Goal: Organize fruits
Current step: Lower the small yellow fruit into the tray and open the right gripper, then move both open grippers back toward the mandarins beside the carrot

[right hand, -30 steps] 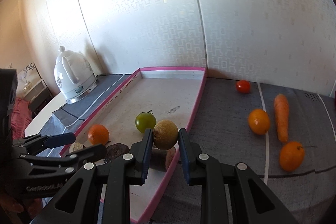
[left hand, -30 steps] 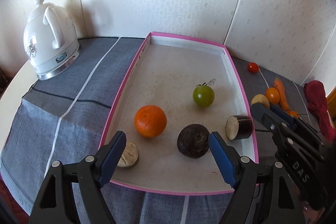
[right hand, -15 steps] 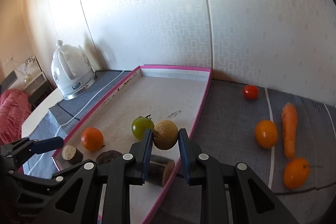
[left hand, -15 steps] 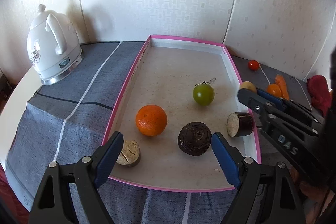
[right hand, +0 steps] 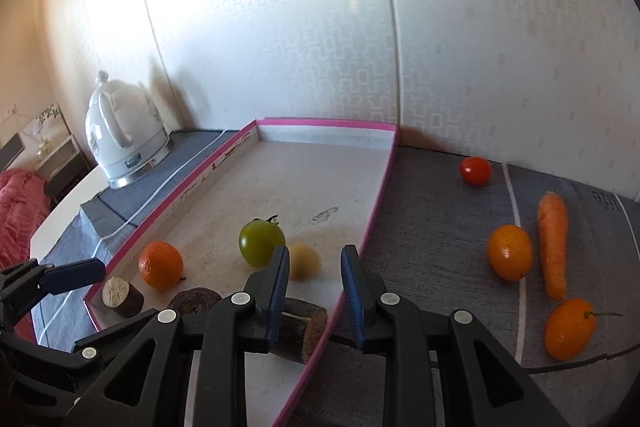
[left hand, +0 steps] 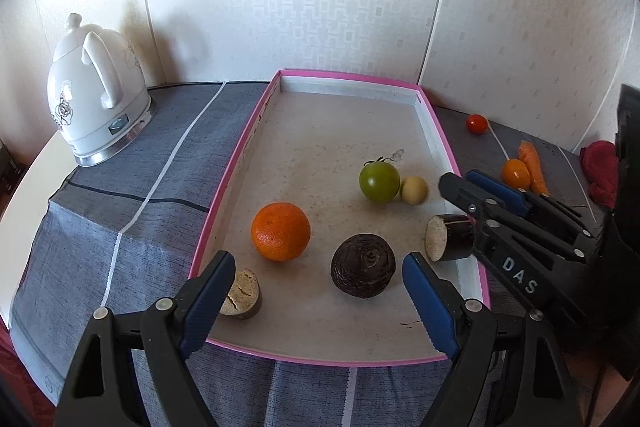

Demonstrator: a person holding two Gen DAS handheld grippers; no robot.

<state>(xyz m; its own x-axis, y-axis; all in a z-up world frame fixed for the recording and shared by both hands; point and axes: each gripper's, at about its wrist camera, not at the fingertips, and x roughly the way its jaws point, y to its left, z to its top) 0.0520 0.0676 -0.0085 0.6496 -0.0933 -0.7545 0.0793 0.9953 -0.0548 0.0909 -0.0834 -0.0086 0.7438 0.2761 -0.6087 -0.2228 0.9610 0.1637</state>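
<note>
Right gripper point(right hand: 314, 281) jaws apart, empty, over tray point(right hand: 376, 195) edge; pale yellow fruit point(right hand: 304, 261) lies loose in tray beside one green tomato point(right hand: 261, 242). Left gripper point(left hand: 318, 303) wide open, empty. In tray: one orange point(left hand: 281, 231). Right view alone shows a third orange fruit point(right hand: 568, 327) on the cloth

bright daylight washes the patterned wall point(right hand: 460, 39) with glare; the kettle point(left hand: 94, 99) casts a soft shadow on it. fisheye bending and dark corners. a pale yellow fruit point(right hand: 304, 261) is blurred.
</note>
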